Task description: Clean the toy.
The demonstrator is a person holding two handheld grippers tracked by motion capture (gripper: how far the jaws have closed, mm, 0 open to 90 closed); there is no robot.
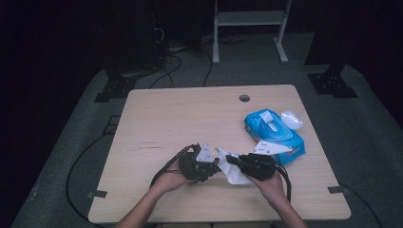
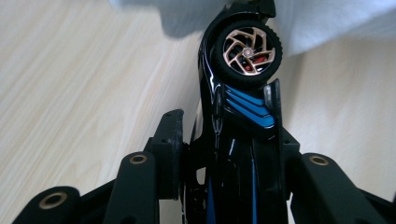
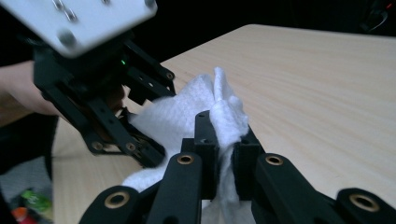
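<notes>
A glossy black toy car (image 2: pixel 243 116) with blue stripes and a bronze-spoked wheel (image 2: pixel 247 49) sits between the jaws of my left gripper (image 2: pixel 229 144), which is shut on its body. My right gripper (image 3: pixel 224 140) is shut on a crumpled white wipe (image 3: pixel 187 107). In the high view the left gripper (image 1: pixel 215 166) and the right gripper (image 1: pixel 230 160) meet nose to nose near the table's front middle. The wipe (image 1: pixel 236 176) hangs between them and lies against the car's front end. The rest of the car is hidden by the jaws.
A blue pack of wipes (image 1: pixel 273 133) lies to the right of the grippers, with a white oval object (image 1: pixel 291 119) just behind it. The wooden table (image 1: pixel 180 114) has a round cable hole (image 1: pixel 244 98) near its far edge. Cables trail from both grippers.
</notes>
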